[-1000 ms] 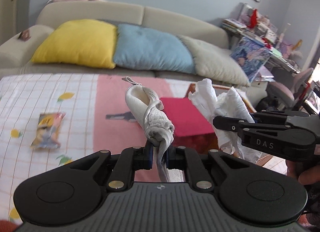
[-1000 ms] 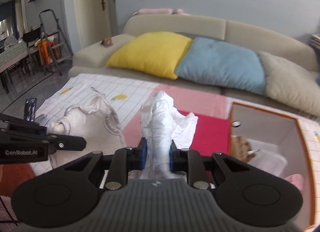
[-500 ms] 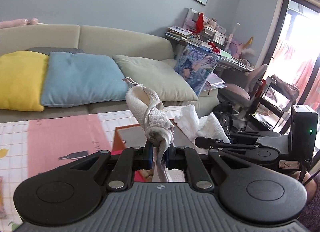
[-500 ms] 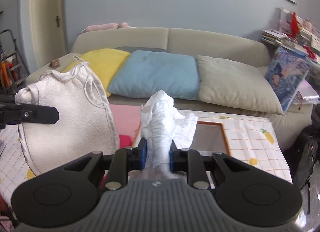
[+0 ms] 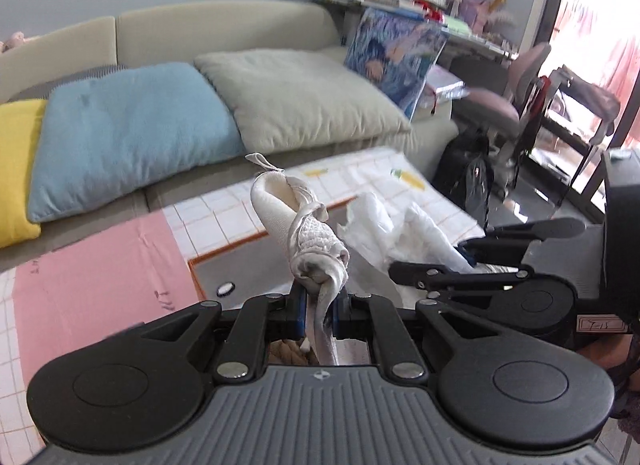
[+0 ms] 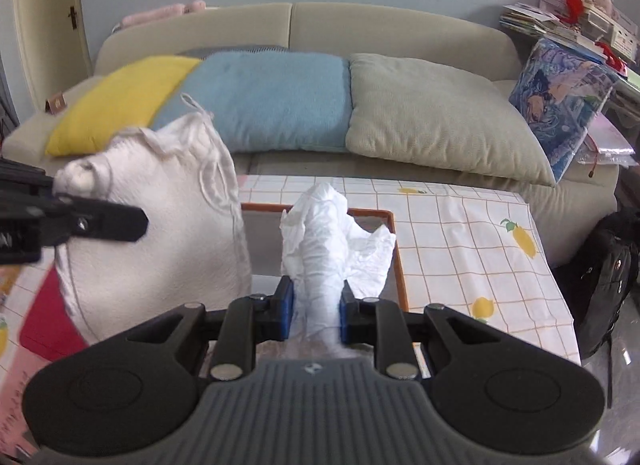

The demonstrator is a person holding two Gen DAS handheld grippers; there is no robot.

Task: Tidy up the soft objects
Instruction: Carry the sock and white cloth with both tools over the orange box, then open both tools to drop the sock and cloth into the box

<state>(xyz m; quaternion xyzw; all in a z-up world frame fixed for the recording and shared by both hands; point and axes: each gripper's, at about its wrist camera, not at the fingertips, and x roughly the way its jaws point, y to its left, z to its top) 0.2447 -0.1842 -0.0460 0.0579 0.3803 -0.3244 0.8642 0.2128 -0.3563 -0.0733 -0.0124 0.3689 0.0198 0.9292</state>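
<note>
My left gripper (image 5: 320, 315) is shut on a cream knitted garment (image 5: 298, 225) that sticks up between its pads; the same garment hangs wide at the left of the right wrist view (image 6: 168, 225). My right gripper (image 6: 316, 315) is shut on a crumpled white cloth (image 6: 328, 233), also seen in the left wrist view (image 5: 404, 233) beside my right gripper (image 5: 400, 269). Both hang above an orange-rimmed grey box (image 6: 384, 215), whose rim also shows in the left wrist view (image 5: 224, 251).
The box sits on a checked lemon-print cloth (image 6: 472, 233) with a pink patch (image 5: 96, 269). A red mat (image 6: 48, 325) lies at left. Behind is a sofa with yellow (image 6: 120, 101), blue (image 6: 264, 101) and beige (image 6: 436, 117) cushions. A black bag (image 6: 616, 273) stands at right.
Both grippers have swung right and come over the box, each still holding its cloth. The cream garment now hangs close beside the white cloth.
</note>
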